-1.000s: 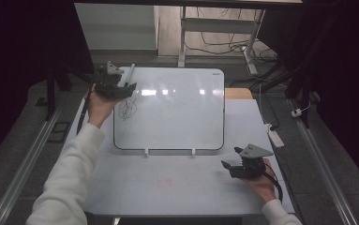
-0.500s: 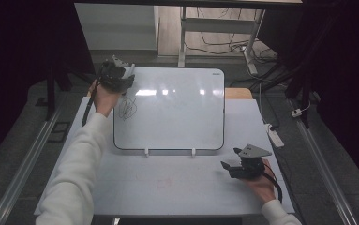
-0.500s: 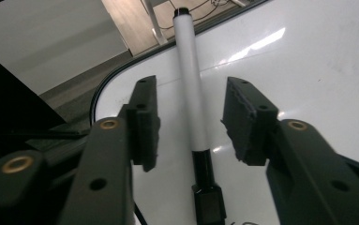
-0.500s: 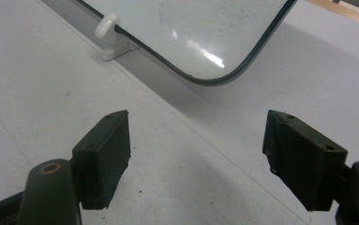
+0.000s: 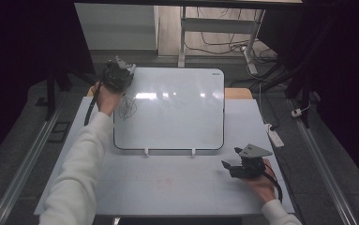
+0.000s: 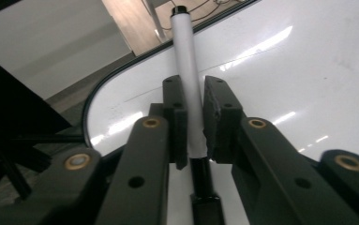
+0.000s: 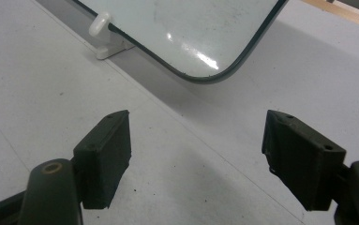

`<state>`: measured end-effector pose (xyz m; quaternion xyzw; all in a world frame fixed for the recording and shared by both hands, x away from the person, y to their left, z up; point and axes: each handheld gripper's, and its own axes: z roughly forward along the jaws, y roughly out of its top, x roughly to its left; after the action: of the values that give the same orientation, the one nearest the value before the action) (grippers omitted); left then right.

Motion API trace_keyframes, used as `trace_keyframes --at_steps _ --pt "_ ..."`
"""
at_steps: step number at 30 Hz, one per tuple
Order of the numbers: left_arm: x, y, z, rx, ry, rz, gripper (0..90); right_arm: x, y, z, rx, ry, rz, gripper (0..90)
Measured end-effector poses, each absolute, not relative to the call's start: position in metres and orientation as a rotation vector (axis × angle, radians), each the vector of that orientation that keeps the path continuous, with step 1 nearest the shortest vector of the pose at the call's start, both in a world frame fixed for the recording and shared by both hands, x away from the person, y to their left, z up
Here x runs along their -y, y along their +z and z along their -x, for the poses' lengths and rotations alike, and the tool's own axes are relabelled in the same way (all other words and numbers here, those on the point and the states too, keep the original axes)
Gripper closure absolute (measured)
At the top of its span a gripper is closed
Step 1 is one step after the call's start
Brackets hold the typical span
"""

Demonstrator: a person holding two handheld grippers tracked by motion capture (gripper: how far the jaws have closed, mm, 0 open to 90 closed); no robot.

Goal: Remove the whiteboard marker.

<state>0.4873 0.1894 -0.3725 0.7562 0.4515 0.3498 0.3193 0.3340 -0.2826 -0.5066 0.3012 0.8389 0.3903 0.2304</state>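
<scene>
White marker (image 6: 186, 70) is sitting pinched btwn the jaws of the left gripper (image 5: 117, 75), which is hovering at the far-left corner of the whiteboard (image 5: 177, 112), just beyond a dark scribble (image 5: 127, 108). Looks like a drawing or writing step w/ the pen off the scribble; next move prob. needs the tip brought down to the board w/ light, even pressure. Marker's long axis is running along the jaws, its black end pointing away from the hand. Right gripper (image 5: 235, 167) is resting on the table (image 5: 168, 187) near the board's near-right corner, jaws spread wide, holding nothing.
</scene>
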Motion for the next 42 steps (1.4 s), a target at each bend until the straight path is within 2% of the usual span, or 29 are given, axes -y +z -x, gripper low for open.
trace_keyframes --at_steps 10,18,26,42 --pt "-0.195 -0.364 -0.476 -1.148 0.878 -1.98 81.9 0.283 -0.506 -0.334 -2.301 1.07 -0.827 24.4" --pt "-0.197 -0.35 -0.442 -1.026 0.825 -1.937 81.9 0.282 -0.505 -0.333 -2.293 1.085 -0.825 25.6" --pt "-0.184 -0.358 -0.403 -0.883 0.735 -1.95 81.9 0.282 -0.503 -0.331 -2.274 1.117 -0.83 27.0" --pt "-0.149 -0.392 -0.351 -0.725 0.56 -1.918 81.8 0.267 -0.495 -0.326 -2.279 1.212 -0.805 29.1"
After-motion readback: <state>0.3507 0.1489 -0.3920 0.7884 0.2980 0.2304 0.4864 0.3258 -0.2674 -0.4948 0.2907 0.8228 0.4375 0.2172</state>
